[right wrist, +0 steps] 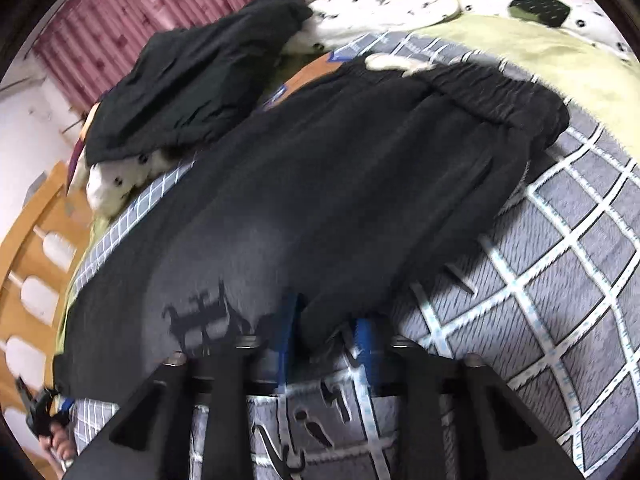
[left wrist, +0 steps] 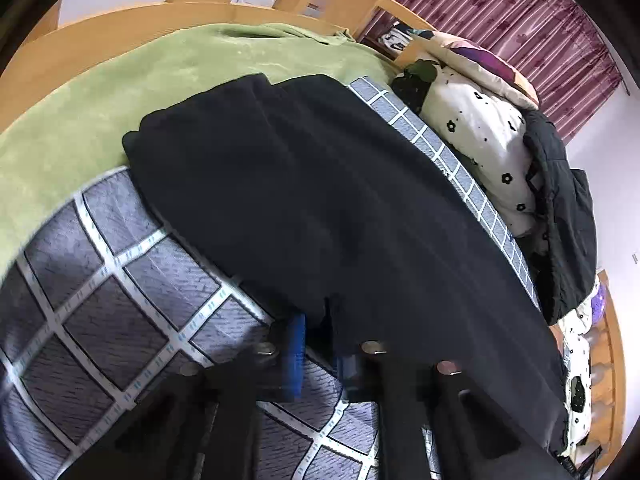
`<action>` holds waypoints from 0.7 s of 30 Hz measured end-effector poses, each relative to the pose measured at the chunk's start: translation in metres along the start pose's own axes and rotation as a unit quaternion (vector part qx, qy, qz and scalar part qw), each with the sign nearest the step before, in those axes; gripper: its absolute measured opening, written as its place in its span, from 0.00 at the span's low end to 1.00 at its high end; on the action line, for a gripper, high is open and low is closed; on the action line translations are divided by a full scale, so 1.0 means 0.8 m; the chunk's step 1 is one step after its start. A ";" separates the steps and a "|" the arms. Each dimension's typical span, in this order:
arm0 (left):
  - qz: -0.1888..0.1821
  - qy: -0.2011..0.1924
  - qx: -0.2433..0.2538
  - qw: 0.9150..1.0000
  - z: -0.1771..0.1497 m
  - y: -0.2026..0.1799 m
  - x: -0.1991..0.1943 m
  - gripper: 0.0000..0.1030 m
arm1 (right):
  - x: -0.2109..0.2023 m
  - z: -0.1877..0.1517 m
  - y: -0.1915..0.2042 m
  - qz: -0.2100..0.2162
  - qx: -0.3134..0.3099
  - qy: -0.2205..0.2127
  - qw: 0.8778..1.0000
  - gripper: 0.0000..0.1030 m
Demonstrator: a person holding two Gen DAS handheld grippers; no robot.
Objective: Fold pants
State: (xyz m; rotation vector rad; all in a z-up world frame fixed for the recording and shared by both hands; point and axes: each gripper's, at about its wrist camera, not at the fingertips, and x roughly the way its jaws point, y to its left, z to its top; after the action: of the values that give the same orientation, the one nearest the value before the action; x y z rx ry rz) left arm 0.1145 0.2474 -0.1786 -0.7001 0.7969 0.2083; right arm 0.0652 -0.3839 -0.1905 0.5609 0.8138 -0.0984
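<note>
Where things lie: black pants (left wrist: 328,200) are spread flat along the bed, over a grey checked sheet (left wrist: 100,320), their gathered waistband (right wrist: 500,92) at the far end in the right wrist view
Containers: none shows in either view; the wooden bed frame (left wrist: 120,28) bounds the mattress
Left claw (left wrist: 320,344): blue fingers (left wrist: 296,356) part-way open at the near edge of the pants, with a fold of black cloth between them; whether they pinch it I cannot tell
Right claw (right wrist: 326,332): blue fingers (right wrist: 366,344) apart, the pants edge lying between them; grip not certain
Edges: a green blanket (left wrist: 100,100) borders the pants on one side; a spotted white quilt (left wrist: 480,128) and a dark jacket (right wrist: 192,80) crowd the other
Open room: bare checked sheet beside the pants in both views
</note>
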 end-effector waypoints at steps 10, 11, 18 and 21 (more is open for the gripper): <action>-0.054 -0.098 0.109 0.988 0.079 -0.091 -0.044 0.10 | -0.043 0.092 0.073 0.047 -0.076 -0.063 0.994 0.19; -0.049 -0.102 0.113 0.987 0.087 -0.098 -0.039 0.10 | -0.041 0.101 0.076 0.048 -0.081 -0.067 0.993 0.19; -0.004 -0.118 0.141 0.983 0.138 -0.141 0.035 0.10 | 0.020 0.180 0.113 0.050 -0.109 -0.077 0.990 0.19; 0.023 -0.102 0.140 0.985 0.152 -0.155 0.089 0.10 | 0.072 0.209 0.129 0.028 -0.131 -0.060 0.989 0.21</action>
State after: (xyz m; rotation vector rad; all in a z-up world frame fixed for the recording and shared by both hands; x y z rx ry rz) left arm 0.2874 0.2265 -0.1086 -0.3878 0.6307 0.2016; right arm 0.2460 -0.3739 -0.0946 0.3259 0.6813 0.0259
